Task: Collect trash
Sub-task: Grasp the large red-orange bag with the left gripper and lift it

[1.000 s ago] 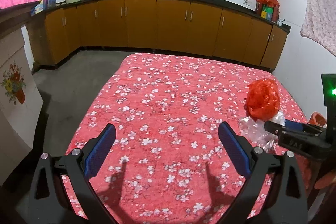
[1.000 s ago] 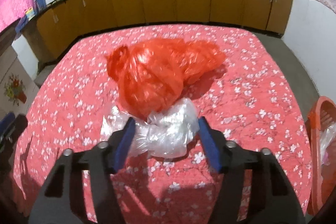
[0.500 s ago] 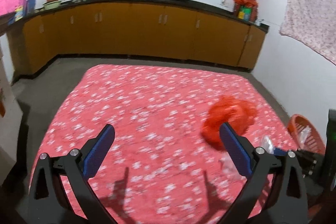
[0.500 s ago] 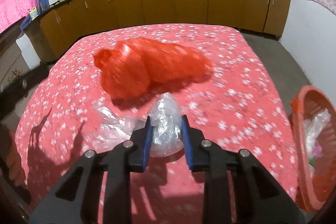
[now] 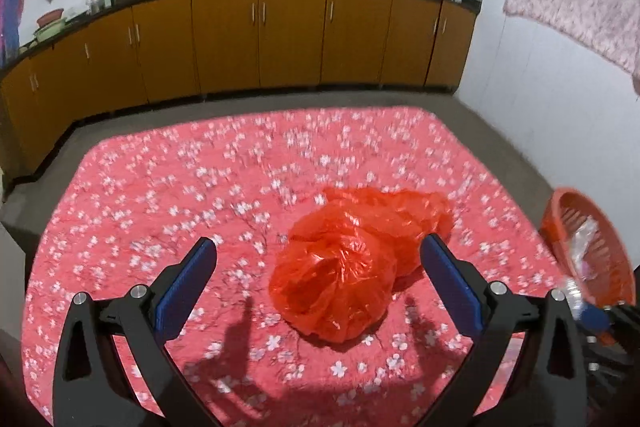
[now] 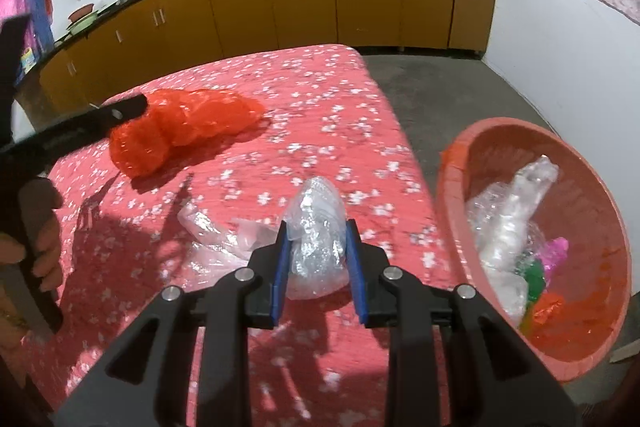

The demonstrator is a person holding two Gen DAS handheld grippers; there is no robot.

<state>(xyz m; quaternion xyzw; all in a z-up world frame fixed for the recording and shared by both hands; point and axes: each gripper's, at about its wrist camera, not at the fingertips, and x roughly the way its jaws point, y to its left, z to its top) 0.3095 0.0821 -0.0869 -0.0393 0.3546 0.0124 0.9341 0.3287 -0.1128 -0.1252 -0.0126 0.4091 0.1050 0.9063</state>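
right tongs (image 6: 318,259) clamped on clear wrap (image 6: 316,227), trailing tail may miss basket (image 6: 452,163). left tongs (image 5: 320,283) apart (red bag (image 5: 340,267) slippery, could squirt out).

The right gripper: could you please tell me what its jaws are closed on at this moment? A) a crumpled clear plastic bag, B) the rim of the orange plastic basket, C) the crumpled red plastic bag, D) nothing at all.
A: the right gripper has its jaws pressed on a crumpled clear plastic bag, while the crumpled red plastic bag lies apart on the floral cloth.
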